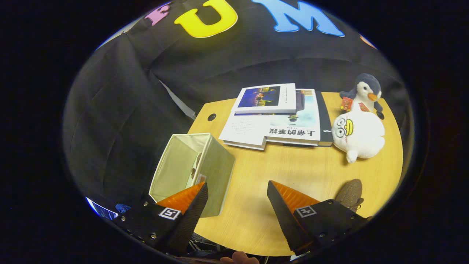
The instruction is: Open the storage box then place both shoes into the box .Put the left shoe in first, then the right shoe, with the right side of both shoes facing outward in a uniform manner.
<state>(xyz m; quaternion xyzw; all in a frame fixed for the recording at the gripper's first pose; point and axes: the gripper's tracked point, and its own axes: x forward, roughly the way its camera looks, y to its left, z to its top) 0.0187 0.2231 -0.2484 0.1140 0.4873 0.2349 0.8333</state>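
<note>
While the gripper (237, 189) gapes wide — empty, storage box (190, 170) open, one shoe (196, 165) inside.

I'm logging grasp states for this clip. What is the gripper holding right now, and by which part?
Nothing. The gripper is open, its fingers spread above bare table, with the storage box beside one finger and a brown shoe beside the other.

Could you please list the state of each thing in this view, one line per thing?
Storage box: open at the top, upright at the table edge, something small inside.
Gripper: jaws wide apart, holding nothing, above bare table.
Brown shoe: on the table, outside the box, beyond the right finger.
Books: closed, stacked flat.
White plush: lying beside the books.
Penguin plush: sitting upright behind it.
Table: wooden.
</note>
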